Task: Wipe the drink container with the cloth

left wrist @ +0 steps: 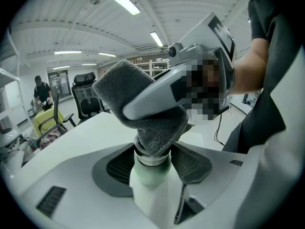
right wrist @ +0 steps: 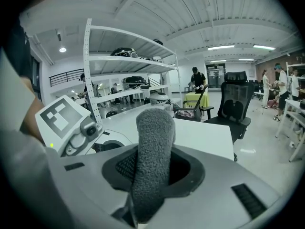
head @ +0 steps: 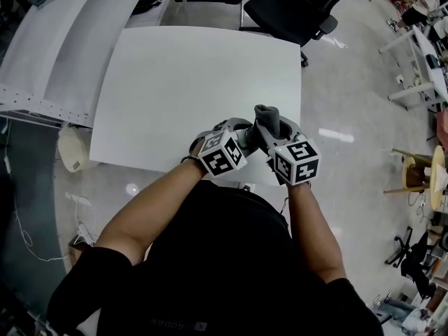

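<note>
Two hand-held grippers: one in each of my hands, held close together over the near edge of the worktop [head: 203, 75], with their marker cubes side by side.
Left hand-held gripper [left wrist: 151, 165]: narrowed onto the drink container, with one dark pad [left wrist: 119, 166] on each side of its neck.
One drink container [left wrist: 150, 187]: white body with a pale green tint below a ringed neck. It stands upright between my left jaws. Its mouth is covered, and from the head view I cannot make it out behind the grippers.
One cloth [left wrist: 143, 113]: grey and fuzzy, folded into a thick roll. It is pressed down over the top of the container and touches the neck ring.
Right hand-held gripper [right wrist: 151, 168]: clamped on the cloth, which rises between the jaws as a single column. The gripper is tilted across the container's top, just beside my left one.
One worktop: white and square-cornered, stretching away in front of both grippers.
One black office chair [head: 294, 9]: on the floor past the far right corner of the worktop.
One white shelf rack [right wrist: 119, 66]: several tiers, well off in the room at the left of the right gripper view.
Several people: standing far off in the room, too small to describe.
</note>
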Motion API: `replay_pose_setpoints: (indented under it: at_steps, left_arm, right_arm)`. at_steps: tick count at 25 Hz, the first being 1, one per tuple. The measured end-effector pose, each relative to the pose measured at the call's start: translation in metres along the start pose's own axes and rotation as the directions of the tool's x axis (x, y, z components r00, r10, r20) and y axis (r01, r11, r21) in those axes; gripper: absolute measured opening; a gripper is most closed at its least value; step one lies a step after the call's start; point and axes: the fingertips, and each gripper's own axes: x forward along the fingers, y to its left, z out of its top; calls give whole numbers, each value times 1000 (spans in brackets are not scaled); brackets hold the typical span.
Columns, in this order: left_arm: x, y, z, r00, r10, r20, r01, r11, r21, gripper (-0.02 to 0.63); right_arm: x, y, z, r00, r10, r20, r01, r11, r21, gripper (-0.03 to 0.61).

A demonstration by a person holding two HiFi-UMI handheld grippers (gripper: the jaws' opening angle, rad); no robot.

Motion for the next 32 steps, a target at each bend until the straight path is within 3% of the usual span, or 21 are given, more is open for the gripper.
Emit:
replay_pose_setpoints:
  at_steps: [26,32]
  left_arm:
    - [-1,-2,-5,1000,-9,-21,8,1000,-6,250]
    - [-4,1,-2,1000,7,-23,-7,1000,-13,250]
  right_arm:
    - [-55,-65,-35,994,-100,38,91,979,184,112]
    - [-70,-59,-43,996,-72,55,57,971,232,112]
